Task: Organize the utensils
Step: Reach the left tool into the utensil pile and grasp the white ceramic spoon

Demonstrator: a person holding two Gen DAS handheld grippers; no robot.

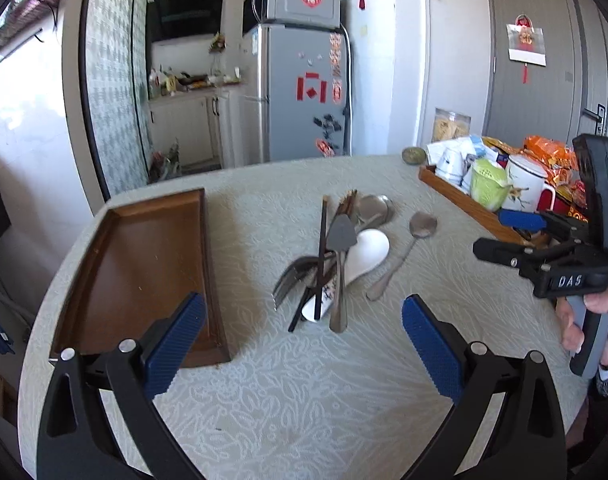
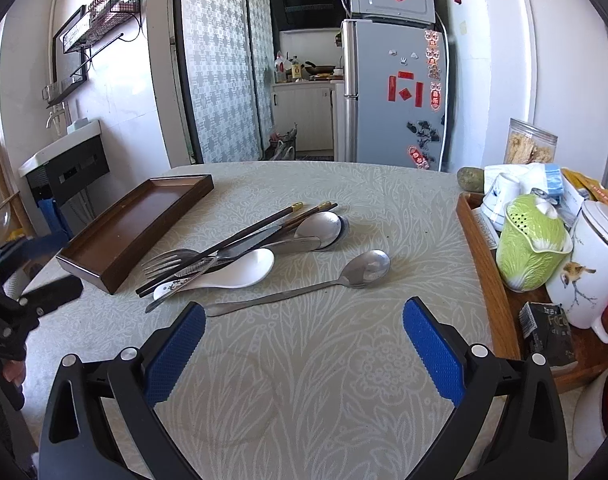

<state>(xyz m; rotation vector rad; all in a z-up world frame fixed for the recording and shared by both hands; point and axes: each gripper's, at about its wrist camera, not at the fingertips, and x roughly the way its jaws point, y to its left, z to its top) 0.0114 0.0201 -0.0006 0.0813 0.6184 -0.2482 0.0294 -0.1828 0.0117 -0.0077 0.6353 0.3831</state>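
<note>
A pile of utensils (image 1: 335, 256) lies mid-table: dark chopsticks (image 2: 244, 236), forks (image 2: 164, 262), a knife, metal spoons and a white ceramic spoon (image 2: 240, 270). One long metal spoon (image 2: 304, 292) lies apart, on the pile's right. An empty brown wooden tray (image 1: 144, 272) sits to the left of the pile. My left gripper (image 1: 304, 344) hovers open in front of the pile, its left finger over the tray's near corner. My right gripper (image 2: 304, 344) is open too, just short of the lone spoon's handle. Neither holds anything.
A second wooden tray (image 2: 487, 280) at the table's right edge is crowded with a green cabbage-shaped pot (image 2: 531, 248), white mugs (image 2: 591, 264) and snack packets. A hand (image 1: 607, 320) holds the right gripper's handle. Fridge and kitchen doorway stand beyond the table.
</note>
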